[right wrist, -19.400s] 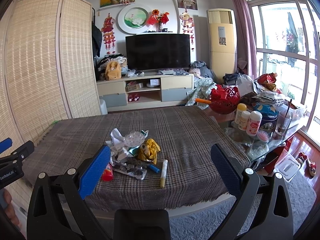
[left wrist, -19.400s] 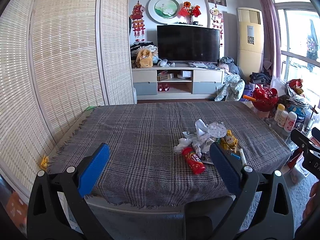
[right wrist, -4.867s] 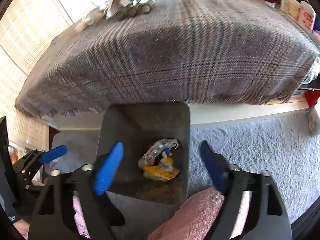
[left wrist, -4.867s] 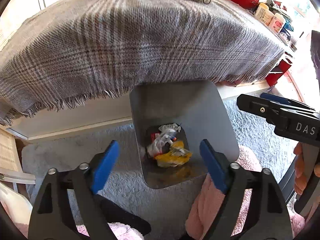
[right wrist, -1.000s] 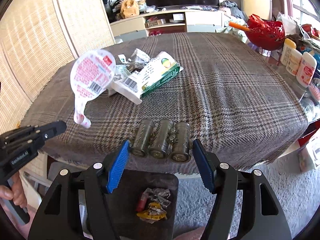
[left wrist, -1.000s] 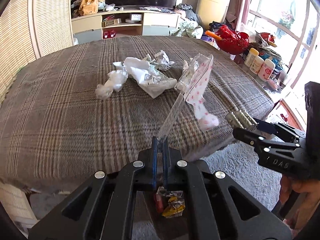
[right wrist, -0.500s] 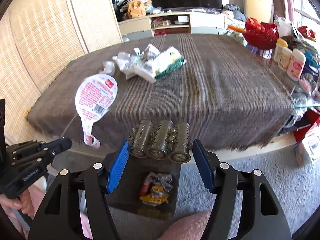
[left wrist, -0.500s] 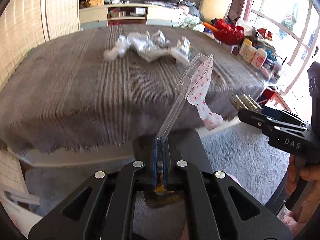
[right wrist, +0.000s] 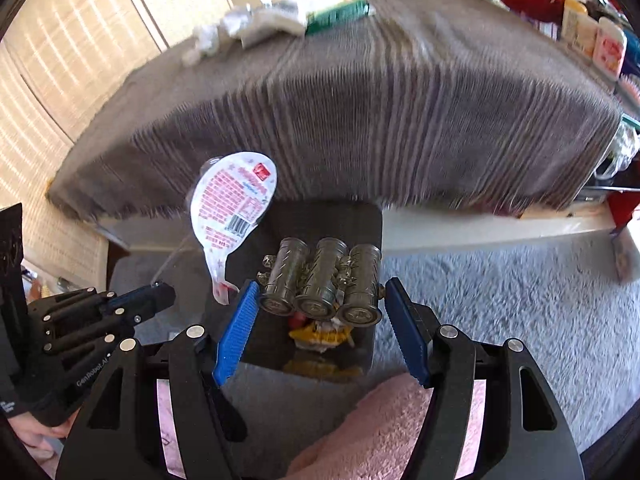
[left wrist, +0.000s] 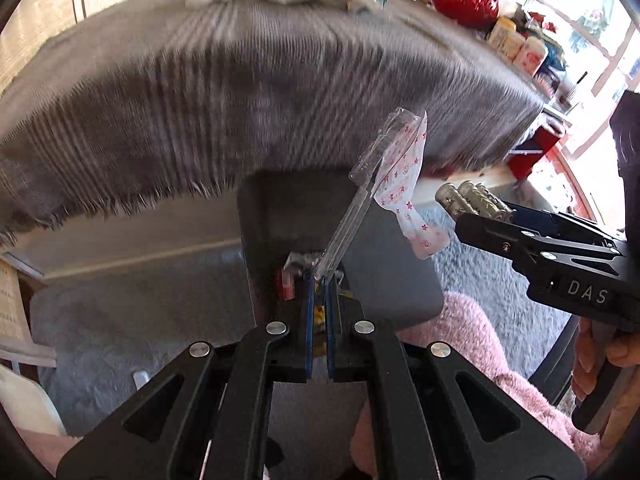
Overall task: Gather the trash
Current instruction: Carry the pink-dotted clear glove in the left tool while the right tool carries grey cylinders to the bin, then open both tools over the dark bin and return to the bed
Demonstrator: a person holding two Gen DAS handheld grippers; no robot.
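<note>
My left gripper point(left wrist: 317, 280) is shut on a clear plastic cup point(left wrist: 360, 192) whose peeled printed lid point(left wrist: 404, 184) hangs from it; the lid shows in the right wrist view point(right wrist: 232, 200). My right gripper point(right wrist: 320, 304) is shut on a strip of three metallic cylinders point(right wrist: 322, 280), also visible in the left wrist view point(left wrist: 472, 202). Both hang over a dark grey trash bin point(left wrist: 400, 280) point(right wrist: 360, 224) on the floor, with red and yellow wrappers point(right wrist: 320, 330) inside.
The table under a grey plaid cloth point(left wrist: 240, 80) point(right wrist: 400, 100) stands just beyond the bin. More trash point(right wrist: 280, 16) lies at its far side. A red basket point(left wrist: 468, 0) and bottles point(right wrist: 600, 40) sit at the right. Grey carpet point(right wrist: 500, 300) covers the floor. Pink fabric point(left wrist: 460, 340) is close below.
Both grippers have pulled back from the table and tilted down over the bin, still holding the cup and the cylinder strip. The table has slid up and away in both views.
</note>
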